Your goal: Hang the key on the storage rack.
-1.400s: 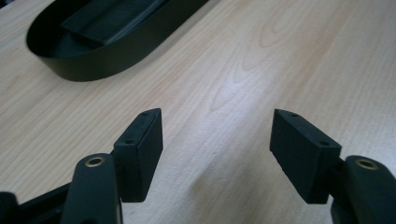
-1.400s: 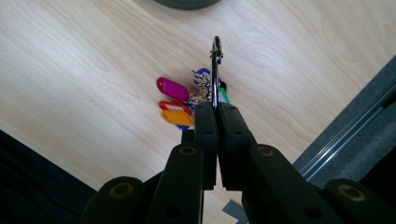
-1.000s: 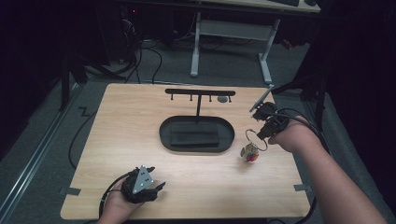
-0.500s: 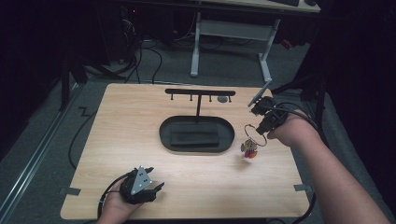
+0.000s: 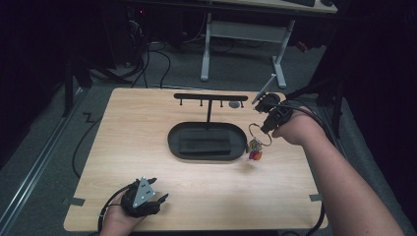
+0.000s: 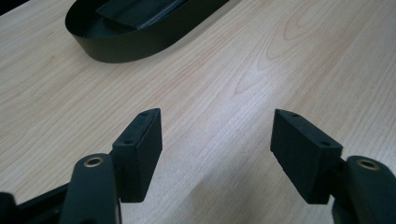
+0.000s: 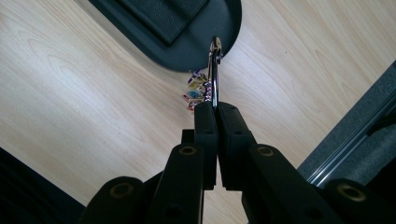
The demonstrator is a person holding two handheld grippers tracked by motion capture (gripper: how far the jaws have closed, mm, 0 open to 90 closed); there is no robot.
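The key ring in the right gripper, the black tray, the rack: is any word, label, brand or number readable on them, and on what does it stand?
No readable text.
Key ring in the right gripper: its small coloured charms carry printing too small and blurred to read.
Black tray: plain, no marking.
Rack: plain, no marking.
Left gripper: no lettering on its pads.

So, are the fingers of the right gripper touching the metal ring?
Touching. In the right gripper view, the right gripper has its fingers pressed shut on the metal ring, with no gap.
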